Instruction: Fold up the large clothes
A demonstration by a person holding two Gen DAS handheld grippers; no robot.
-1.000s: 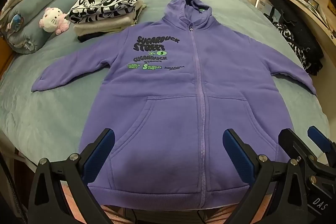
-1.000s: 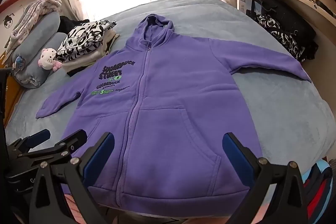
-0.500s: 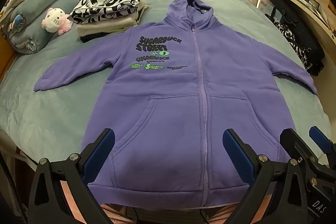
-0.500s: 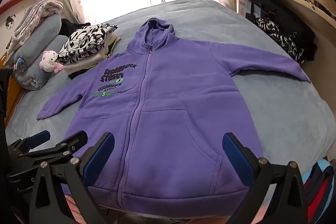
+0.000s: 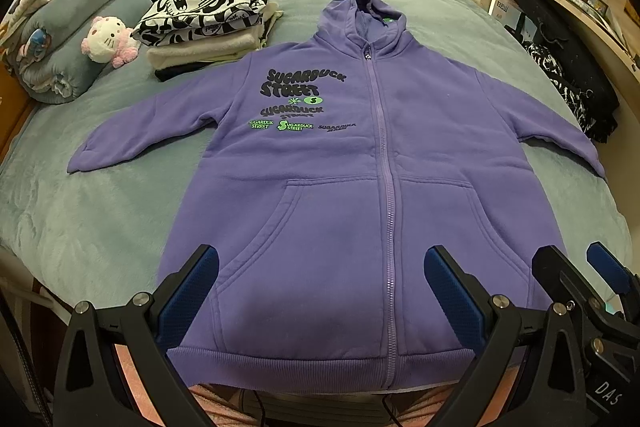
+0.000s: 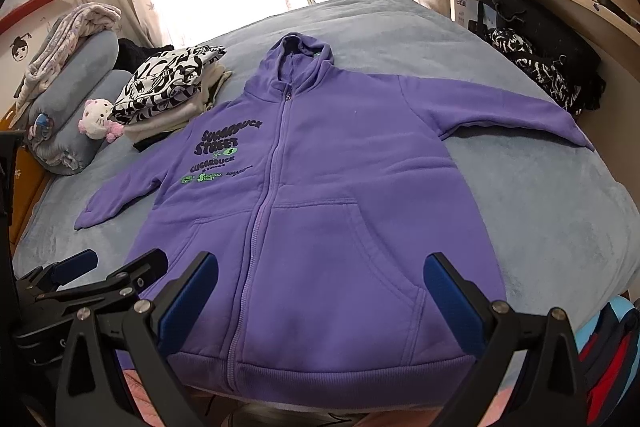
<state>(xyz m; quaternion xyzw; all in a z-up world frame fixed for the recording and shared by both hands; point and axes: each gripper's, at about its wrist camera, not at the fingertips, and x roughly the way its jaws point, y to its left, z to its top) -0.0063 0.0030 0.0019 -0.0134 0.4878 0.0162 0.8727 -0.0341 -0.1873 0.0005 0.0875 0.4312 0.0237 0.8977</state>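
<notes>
We carry two matte black plastic left gripper and right gripper frames, each a pair of angular arms faced with textured dark-blue pads and pinned by round silver screws. White letters "DAS" mark the right gripper's body — seen from the left wrist. Thin black cables trail beneath.

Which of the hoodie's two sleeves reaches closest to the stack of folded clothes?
The sleeve on the printed-logo side of the purple hoodie; it runs just below the folded stack, while the other sleeve stretches toward the shelves.
</notes>
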